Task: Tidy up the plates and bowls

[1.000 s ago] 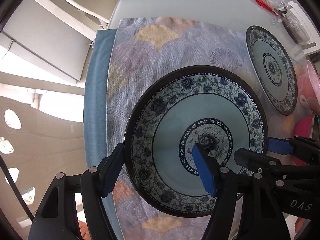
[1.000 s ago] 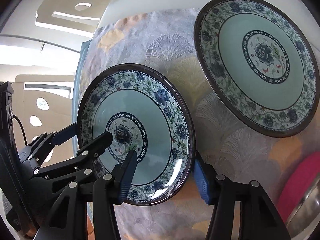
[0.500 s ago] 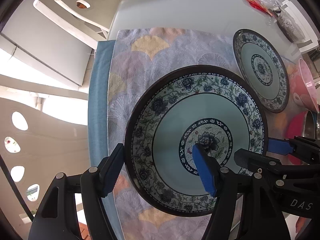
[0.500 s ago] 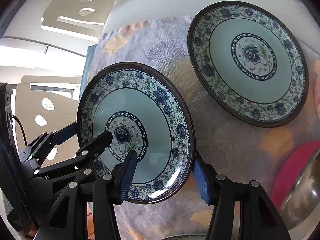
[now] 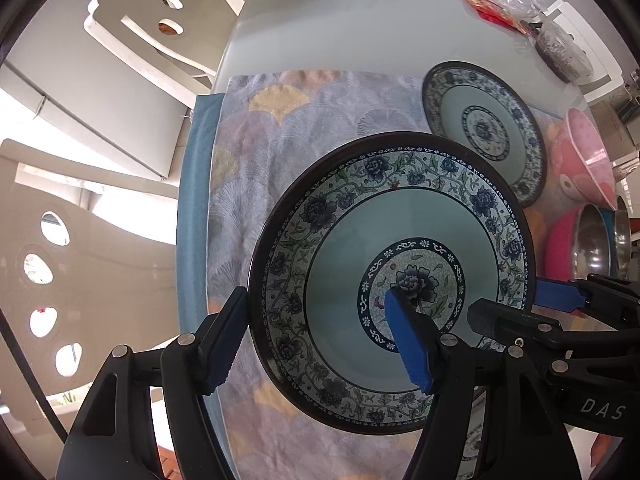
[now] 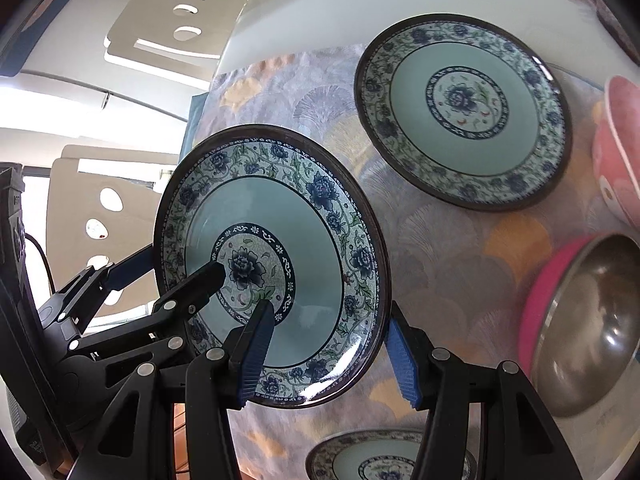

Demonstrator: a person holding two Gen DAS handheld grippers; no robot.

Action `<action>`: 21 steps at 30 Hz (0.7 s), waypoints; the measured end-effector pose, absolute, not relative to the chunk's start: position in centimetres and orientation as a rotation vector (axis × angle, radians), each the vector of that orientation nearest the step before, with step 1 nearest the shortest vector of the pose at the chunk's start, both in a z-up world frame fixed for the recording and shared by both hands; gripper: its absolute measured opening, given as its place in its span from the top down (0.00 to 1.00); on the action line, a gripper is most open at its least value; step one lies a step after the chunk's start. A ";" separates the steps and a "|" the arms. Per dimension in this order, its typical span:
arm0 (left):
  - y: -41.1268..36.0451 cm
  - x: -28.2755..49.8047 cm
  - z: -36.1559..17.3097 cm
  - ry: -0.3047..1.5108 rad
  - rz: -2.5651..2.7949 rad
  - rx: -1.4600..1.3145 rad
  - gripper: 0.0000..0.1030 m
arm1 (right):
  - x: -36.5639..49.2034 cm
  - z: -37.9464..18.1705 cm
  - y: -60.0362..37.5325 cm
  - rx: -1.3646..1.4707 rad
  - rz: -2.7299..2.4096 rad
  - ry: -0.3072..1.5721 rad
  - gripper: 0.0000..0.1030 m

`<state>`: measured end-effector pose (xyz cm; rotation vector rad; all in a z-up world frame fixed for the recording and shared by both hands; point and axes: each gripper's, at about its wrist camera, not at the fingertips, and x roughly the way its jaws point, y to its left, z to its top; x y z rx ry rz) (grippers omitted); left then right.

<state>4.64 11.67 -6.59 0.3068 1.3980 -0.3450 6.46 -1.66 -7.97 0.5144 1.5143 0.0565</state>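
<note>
A blue floral plate (image 5: 394, 280) is held up above the patterned cloth (image 5: 280, 152) by both grippers. My left gripper (image 5: 316, 344) grips its left rim, one finger over the face, one behind. My right gripper (image 6: 330, 356) grips its right rim in the same way; the plate also shows in the right wrist view (image 6: 272, 264). A second matching plate (image 5: 484, 128) lies flat on the cloth at the far right, seen too in the right wrist view (image 6: 460, 112). A third matching plate (image 6: 384, 460) lies below, partly hidden by my right gripper.
A pink bowl (image 5: 588, 160) and a steel bowl in a pink shell (image 6: 588, 328) stand at the right. Plastic packets (image 5: 500, 4) lie at the table's far end. White chairs (image 5: 160, 32) stand to the left of the table edge.
Both grippers have lifted the held plate higher above the cloth. The table looks smaller, and the bowls and a third plate have come into view.
</note>
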 end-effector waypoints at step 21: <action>10.2 -3.9 -5.2 1.404 -0.313 0.294 0.36 | -1.2 -6.2 -1.8 0.515 0.092 1.511 0.46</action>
